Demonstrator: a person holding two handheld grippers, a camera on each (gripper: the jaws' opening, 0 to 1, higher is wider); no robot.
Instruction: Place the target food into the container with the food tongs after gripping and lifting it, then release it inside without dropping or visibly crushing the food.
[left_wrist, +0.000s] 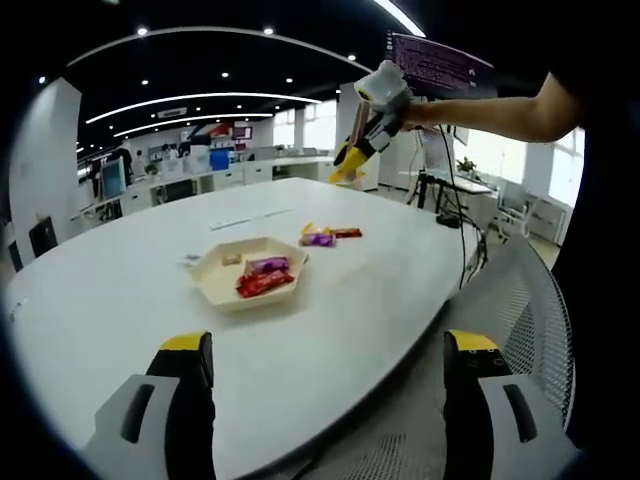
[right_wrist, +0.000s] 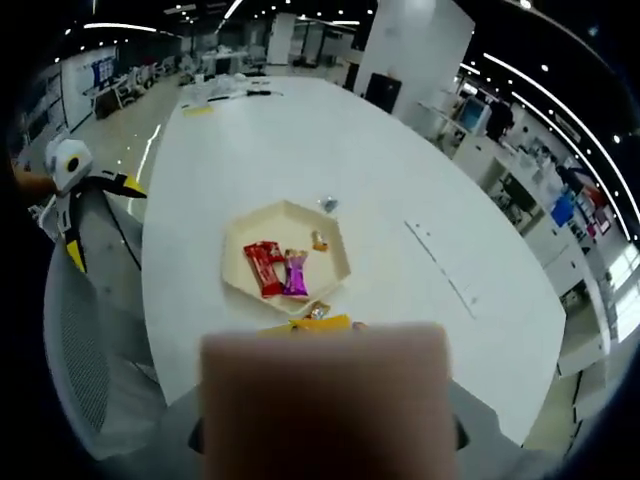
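The left tool (left_wrist: 325, 405) has its jaws wide apart over the near edge of the white desk (left_wrist: 120, 290). The right tool (left_wrist: 362, 148) hangs high above the far side; whether it is parted cannot be told. The hexagonal tray (right_wrist: 240, 262) holds a red bar (right_wrist: 264, 266) and a purple bar (right_wrist: 296, 274), side by side, long axes roughly parallel. More wrapped snacks (left_wrist: 328, 236) lie just beyond the tray

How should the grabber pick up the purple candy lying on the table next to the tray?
Probably from straight above, pinching across its narrow middle. The purple candy lies flat on the white table, just outside the tray, with another wrapped candy close beside it, so a sideways approach would likely bump that.
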